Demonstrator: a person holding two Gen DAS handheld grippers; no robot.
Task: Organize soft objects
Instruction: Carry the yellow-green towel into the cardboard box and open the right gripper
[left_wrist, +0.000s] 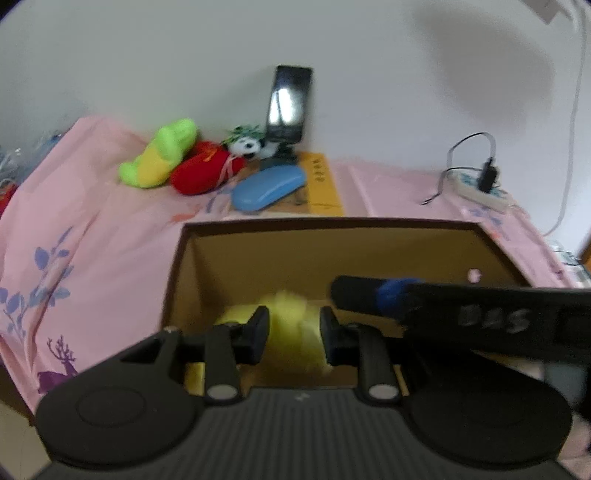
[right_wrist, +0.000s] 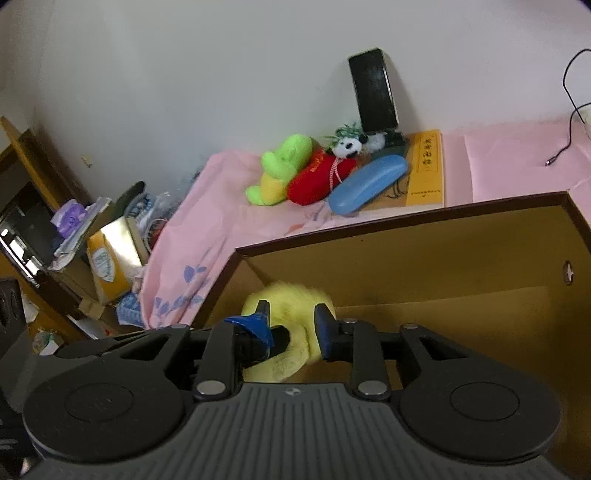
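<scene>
A fluffy yellow soft toy (left_wrist: 291, 332) sits inside the open cardboard box (left_wrist: 332, 225). My left gripper (left_wrist: 293, 332) has its jaws on either side of the toy; whether it grips it I cannot tell. My right gripper (right_wrist: 291, 328) is shut on the same yellow toy (right_wrist: 295, 306) over the box's left corner (right_wrist: 243, 254). One right finger, with blue tape, crosses the left wrist view (left_wrist: 399, 295). On the pink sheet (left_wrist: 92, 221) behind lie a green and yellow plush (left_wrist: 159, 155), a red plush (left_wrist: 203, 170) and a small panda plush (left_wrist: 245, 146).
A blue glasses case (left_wrist: 266, 188) lies on a yellow book (left_wrist: 321, 184) by a phone on a stand (left_wrist: 290, 99). A power strip with cable (left_wrist: 480, 188) lies at right. Cluttered shelves and a tissue box (right_wrist: 107, 254) stand left of the bed.
</scene>
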